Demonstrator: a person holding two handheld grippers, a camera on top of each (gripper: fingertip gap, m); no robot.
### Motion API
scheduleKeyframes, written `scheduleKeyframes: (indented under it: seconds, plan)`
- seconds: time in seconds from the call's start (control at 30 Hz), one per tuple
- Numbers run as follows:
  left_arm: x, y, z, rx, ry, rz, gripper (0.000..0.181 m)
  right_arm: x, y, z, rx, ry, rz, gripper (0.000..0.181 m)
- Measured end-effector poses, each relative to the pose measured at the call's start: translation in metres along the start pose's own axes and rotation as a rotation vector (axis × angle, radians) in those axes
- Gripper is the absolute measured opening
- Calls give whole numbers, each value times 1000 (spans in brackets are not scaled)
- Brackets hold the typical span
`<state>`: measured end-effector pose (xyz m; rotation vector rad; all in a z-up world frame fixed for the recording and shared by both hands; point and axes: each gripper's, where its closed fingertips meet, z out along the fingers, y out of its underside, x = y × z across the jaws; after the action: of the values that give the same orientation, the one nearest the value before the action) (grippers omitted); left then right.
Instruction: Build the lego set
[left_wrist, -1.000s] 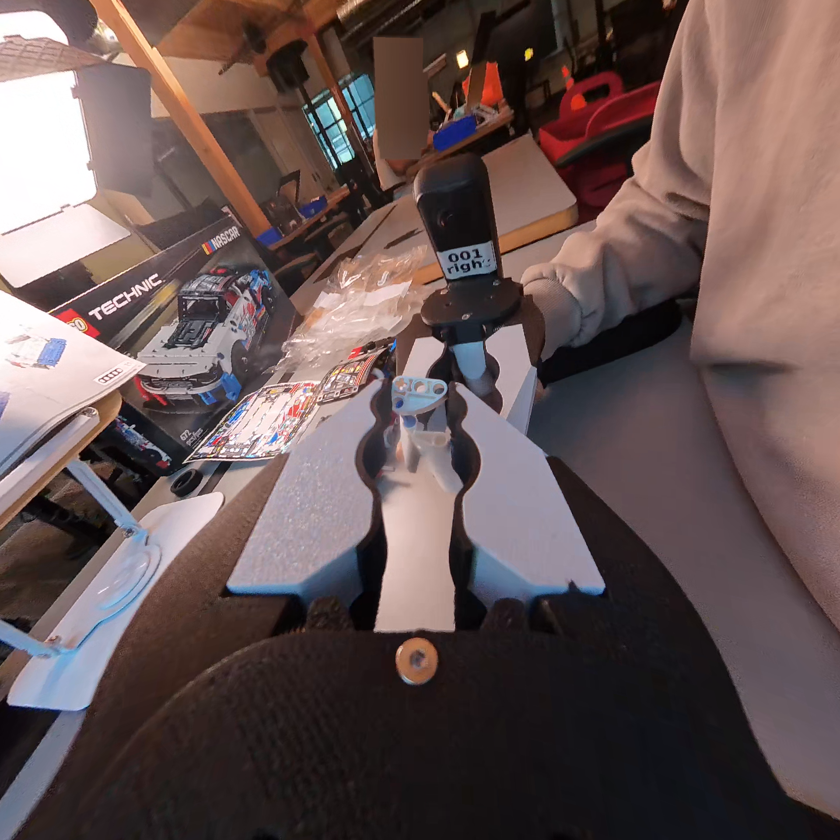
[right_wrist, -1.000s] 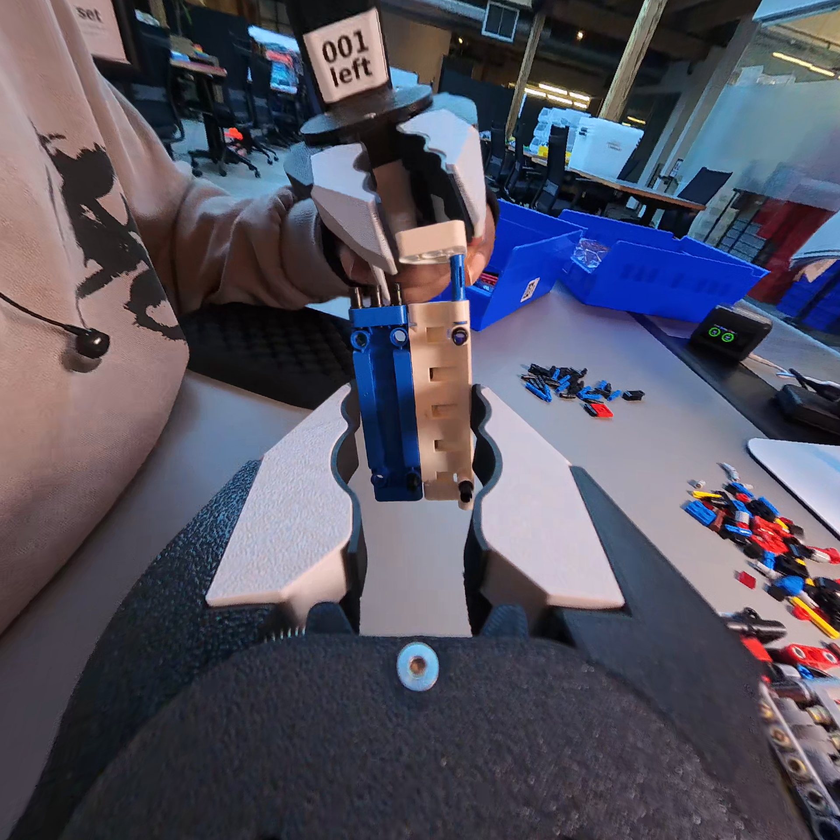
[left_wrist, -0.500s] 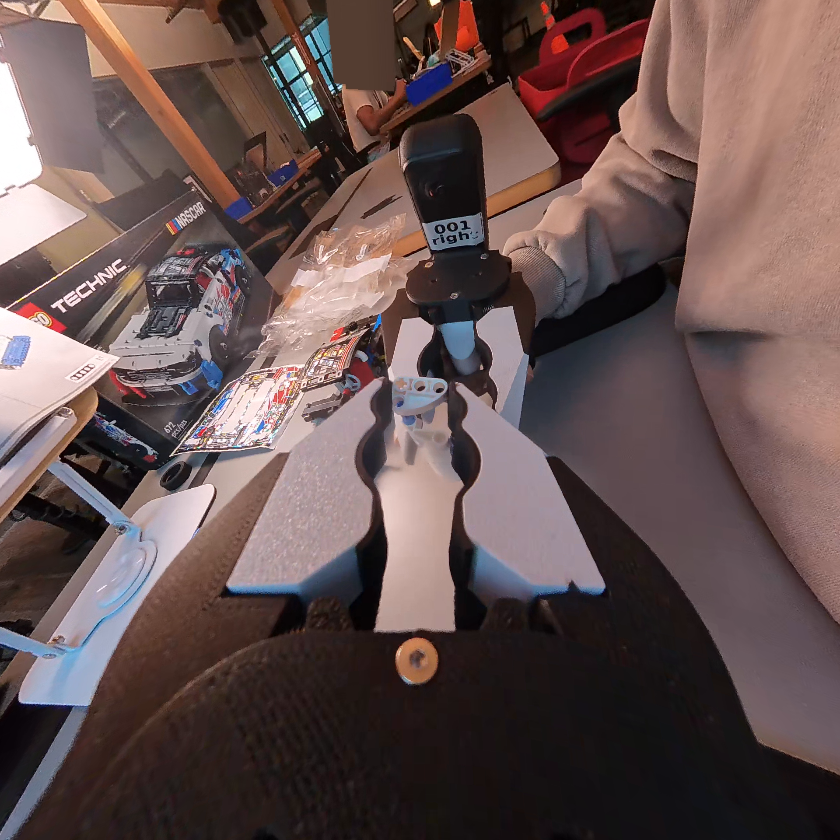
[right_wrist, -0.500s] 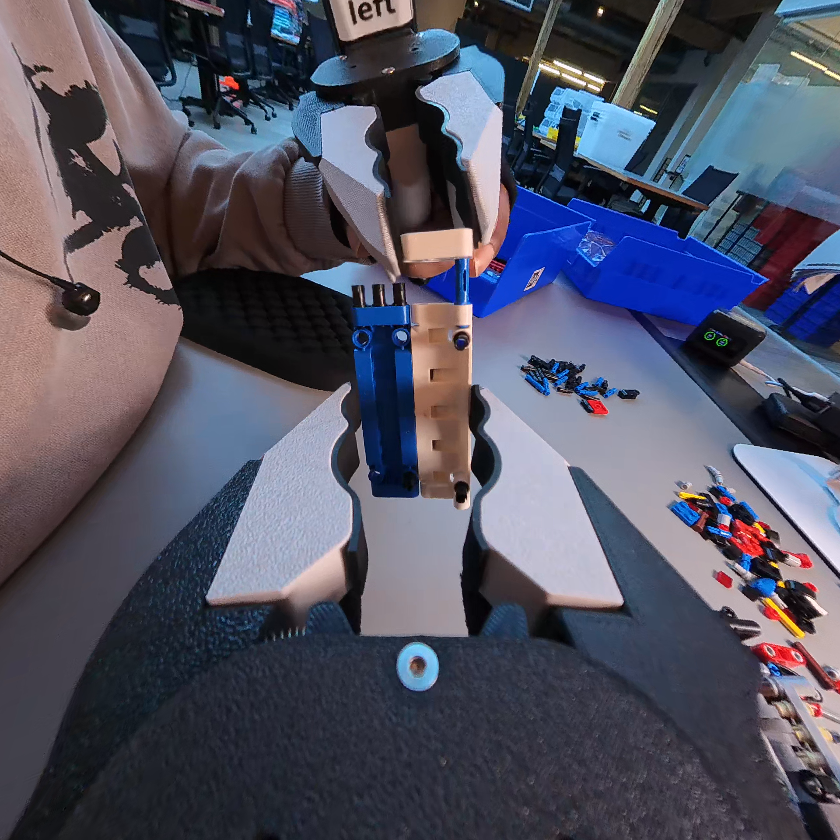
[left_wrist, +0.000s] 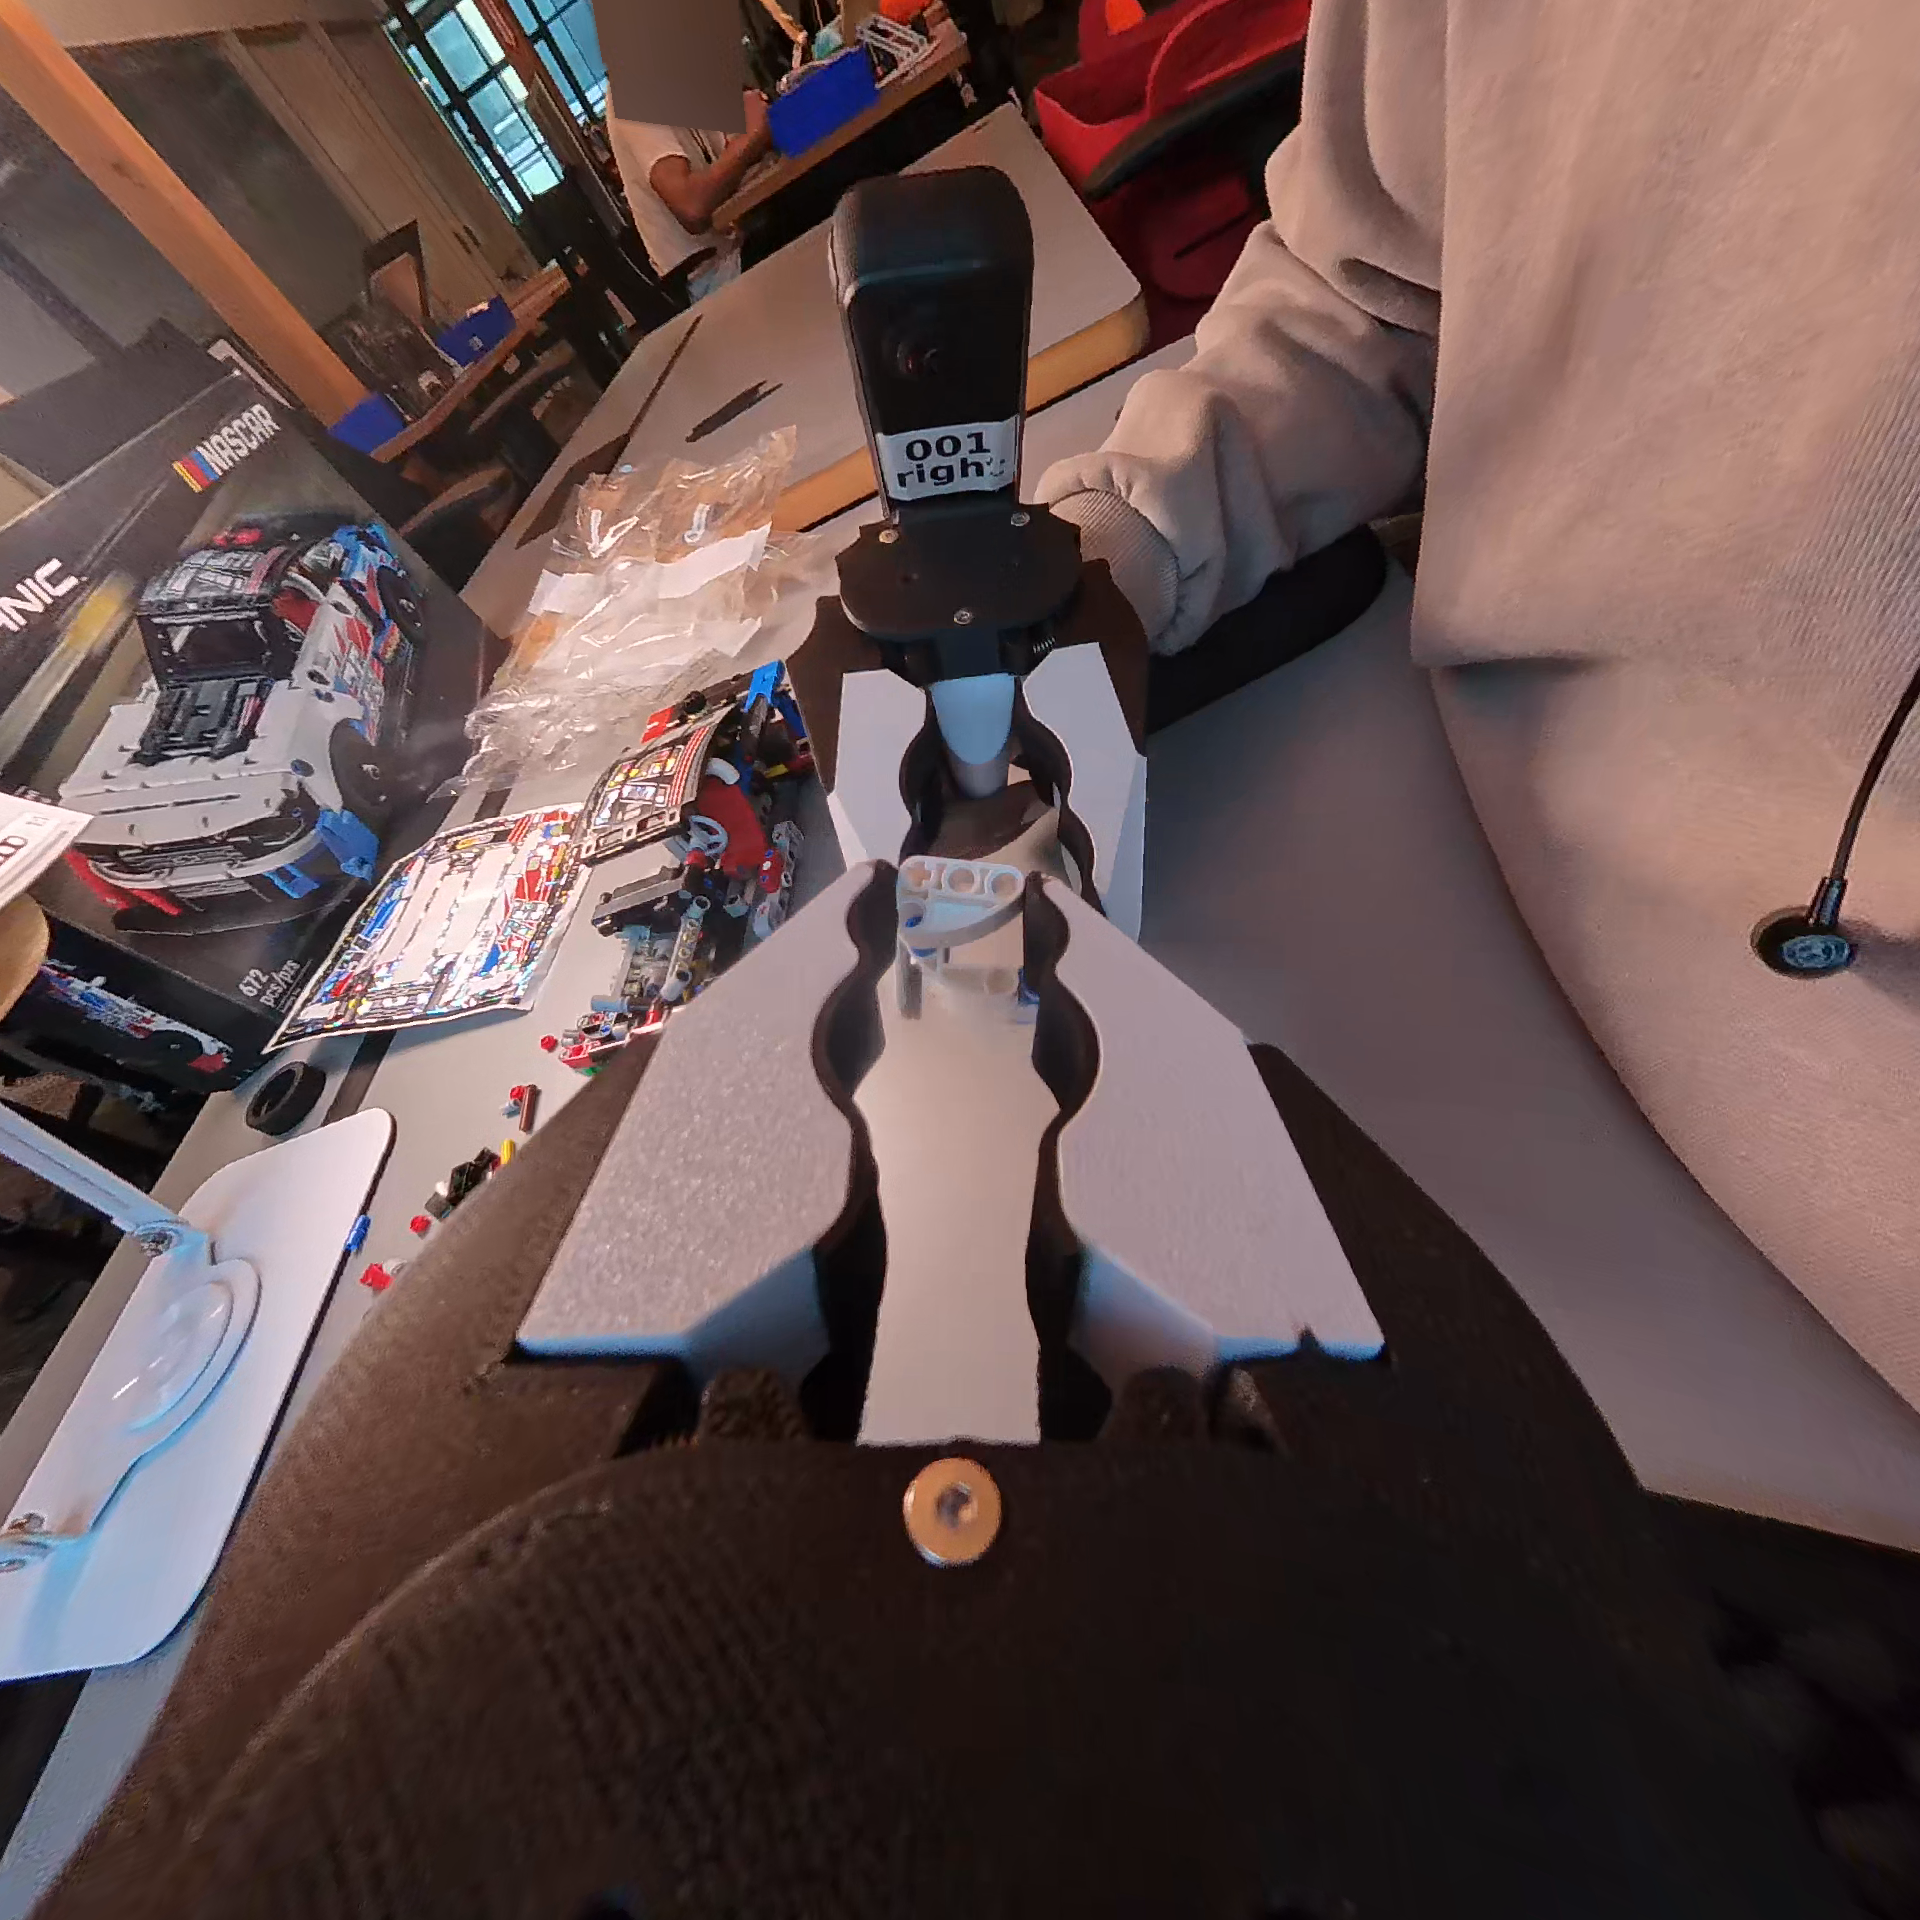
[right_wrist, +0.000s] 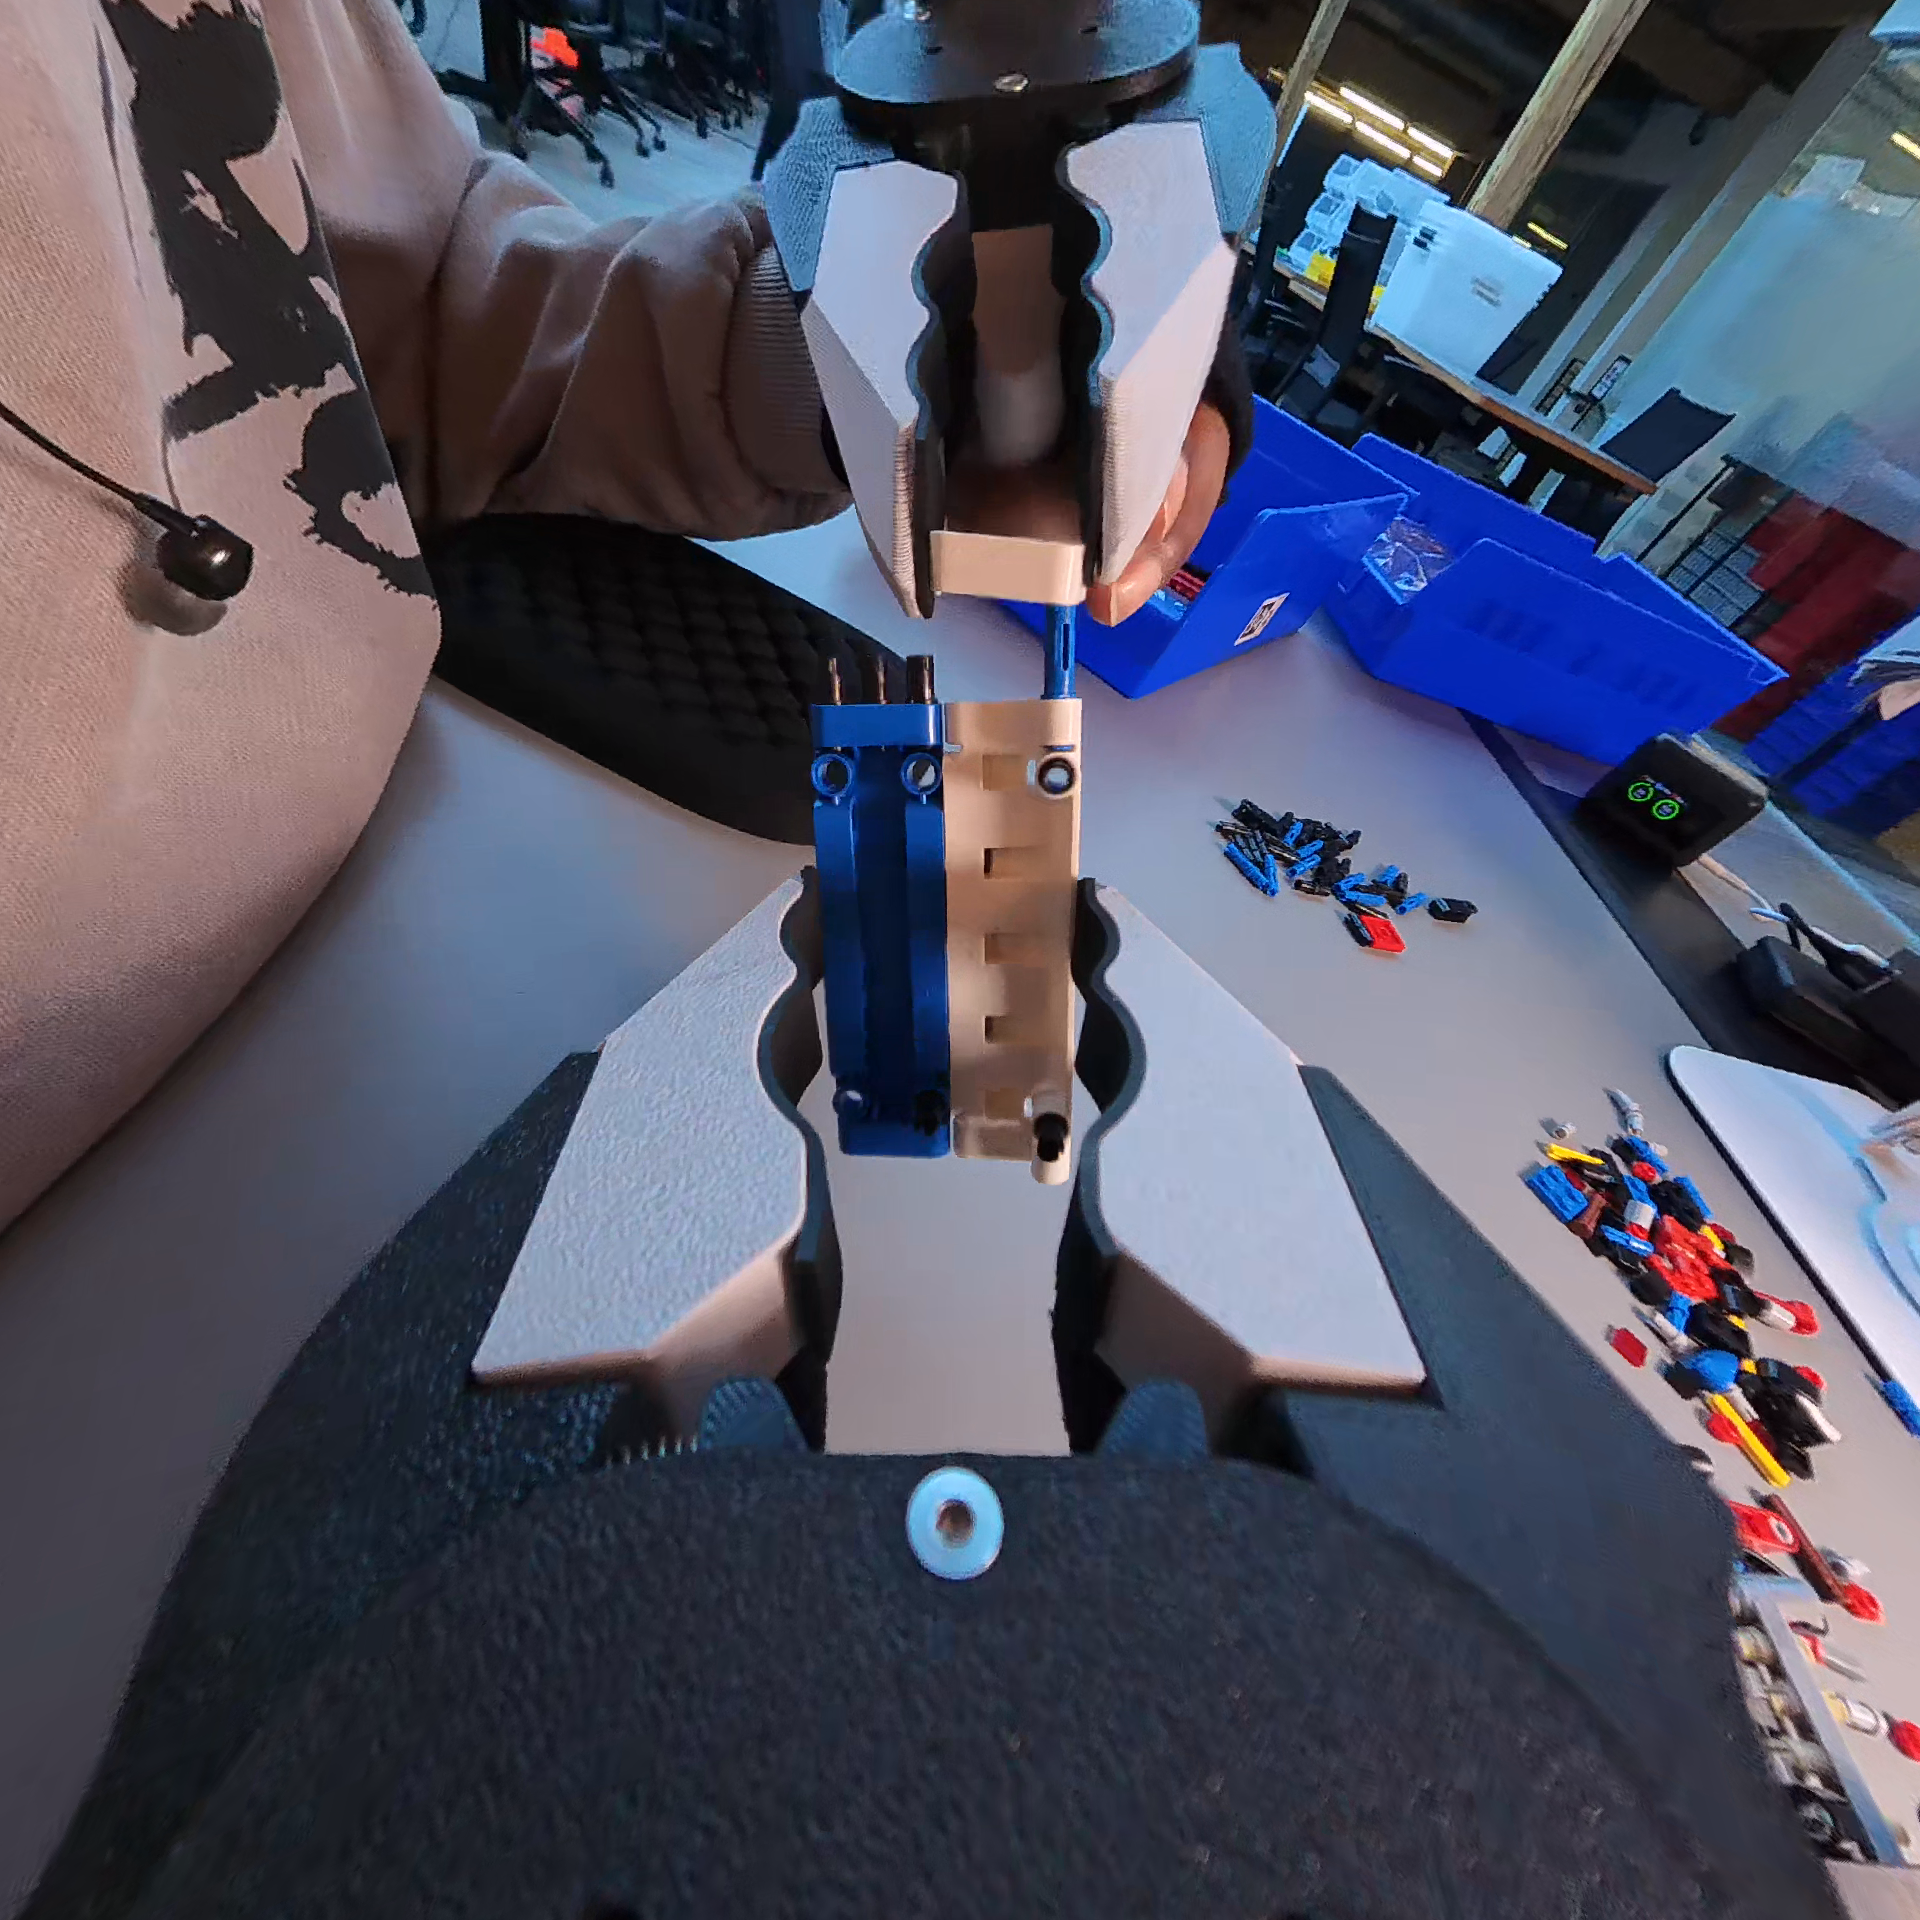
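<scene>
The right claw (right_wrist: 951, 997) sits at the centre of the right wrist view, closed on a blue and white lego assembly (right_wrist: 945, 935) that stands upright between its fingers, the blue half on the left and the pale half on the right. Three dark pins stick up from the top of the blue half. Above it, in the upper middle of that frame, the left claw (right_wrist: 1006, 582) points down, closed on a small white lego piece (right_wrist: 1006, 566). A blue pin (right_wrist: 1060, 655) runs from that piece down into the top right corner of the assembly, so the two parts are joined by it with a gap left between them.

In the left wrist view the left claw (left_wrist: 961, 935) holds the same white piece (left_wrist: 958, 914) at mid-frame, with the right claw (left_wrist: 982, 821) just behind it.

Loose lego pieces (right_wrist: 1704, 1309) lie in a heap on the grey worktop (right_wrist: 1351, 1039) at the right edge of the right wrist view, a smaller scatter of blue and black pins (right_wrist: 1320, 857) farther up, and blue bins (right_wrist: 1507, 613) beyond. At the left of the left wrist view are the set's box (left_wrist: 208, 748), a sticker sheet (left_wrist: 436, 935) and empty clear bags (left_wrist: 644, 613).
</scene>
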<state>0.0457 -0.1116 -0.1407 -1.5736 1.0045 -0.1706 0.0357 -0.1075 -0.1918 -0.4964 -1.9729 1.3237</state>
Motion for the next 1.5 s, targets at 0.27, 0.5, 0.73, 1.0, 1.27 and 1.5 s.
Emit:
scheduleKeyframes:
  seconds: [0.27,0.5,0.73,1.0,1.27,1.5]
  plan:
    - [-6,-4,1,99,-6,-75,23,4,-6,0,20,37,-10,46]
    - [-5,-18,-10,295,44,-128,22,-3,-25,-6,151,-44,85,46]
    - [-22,-43,-21,546,-48,-224,22,7,-52,-17,294,-6,140,46]
    - [-35,-52,-24,687,-51,-398,23,14,-65,-26,345,32,156,46]
    - [-43,-20,-21,587,-47,-561,22,16,-20,-18,63,-14,225,47]
    - [-65,-13,-32,698,-62,-759,22,-2,85,-23,-572,-85,242,47]
